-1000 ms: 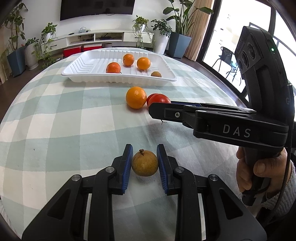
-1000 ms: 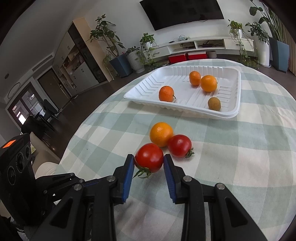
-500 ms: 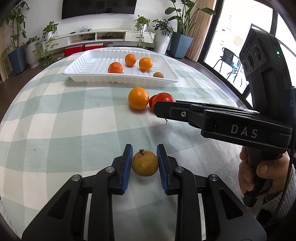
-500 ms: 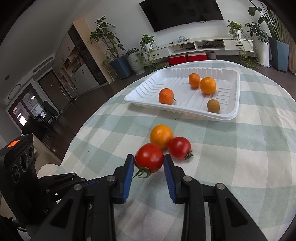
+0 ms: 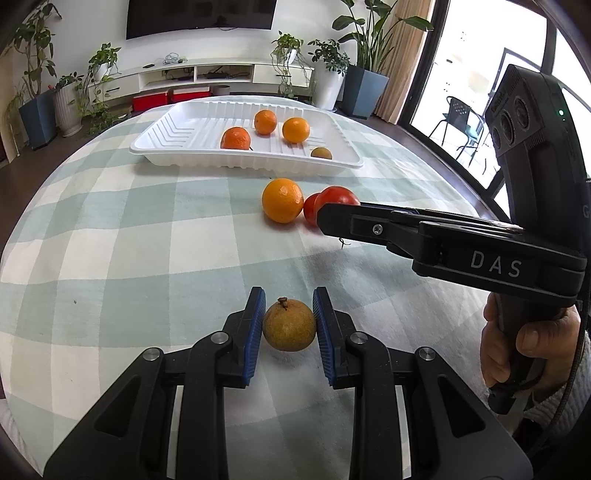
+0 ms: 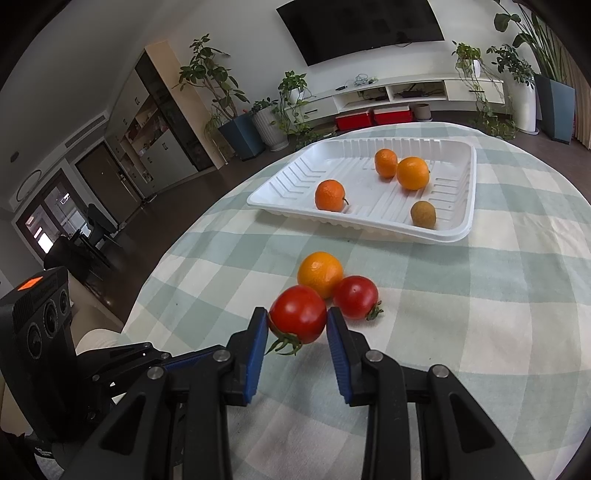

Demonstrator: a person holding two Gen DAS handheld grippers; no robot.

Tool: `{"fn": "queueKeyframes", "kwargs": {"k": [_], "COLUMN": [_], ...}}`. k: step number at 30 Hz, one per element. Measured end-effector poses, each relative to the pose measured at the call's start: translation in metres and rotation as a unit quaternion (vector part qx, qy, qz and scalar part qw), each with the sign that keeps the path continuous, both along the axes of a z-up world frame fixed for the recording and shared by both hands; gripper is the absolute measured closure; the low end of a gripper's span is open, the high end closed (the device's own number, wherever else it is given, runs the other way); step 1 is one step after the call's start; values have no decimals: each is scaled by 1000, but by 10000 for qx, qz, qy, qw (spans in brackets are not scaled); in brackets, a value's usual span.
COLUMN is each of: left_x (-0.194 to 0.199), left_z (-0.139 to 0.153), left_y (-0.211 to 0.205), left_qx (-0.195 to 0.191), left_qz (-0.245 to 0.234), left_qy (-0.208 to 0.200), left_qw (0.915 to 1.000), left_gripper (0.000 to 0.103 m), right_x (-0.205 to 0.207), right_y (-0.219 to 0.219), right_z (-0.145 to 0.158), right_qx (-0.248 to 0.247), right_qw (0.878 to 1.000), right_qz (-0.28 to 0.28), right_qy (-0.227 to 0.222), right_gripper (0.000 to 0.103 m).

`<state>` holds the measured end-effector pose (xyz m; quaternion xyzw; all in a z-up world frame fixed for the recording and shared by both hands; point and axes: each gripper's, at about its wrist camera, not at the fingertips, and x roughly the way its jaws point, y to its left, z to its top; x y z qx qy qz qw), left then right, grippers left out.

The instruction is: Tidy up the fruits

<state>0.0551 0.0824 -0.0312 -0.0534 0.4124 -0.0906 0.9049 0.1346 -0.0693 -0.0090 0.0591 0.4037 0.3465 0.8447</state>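
Left gripper clamps longan; right gripper clamps tomato. Overtight squeeze could split the tomato.

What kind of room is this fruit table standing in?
Most likely a home living room: a wall-mounted television hangs above a low white media shelf, potted plants line the walls, and the table wears a checked cloth.
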Motion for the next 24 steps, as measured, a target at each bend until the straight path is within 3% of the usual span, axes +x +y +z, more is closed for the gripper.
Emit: {"fn": "queueKeyframes", "kwargs": {"k": [24], "left_x": [18], "left_z": [15], "left_y": [2], "left_qx": [121], "left_qz": [-48], "left_qy": [-82], "left_qw": [9999], "left_gripper": [78], "right_x": [8], "right_y": [-9], "right_z": [7], "right_qx": [161], "right_qw": [9998], "right_qz": [-111], "right_qy": [-23], "right_gripper": [67]}}
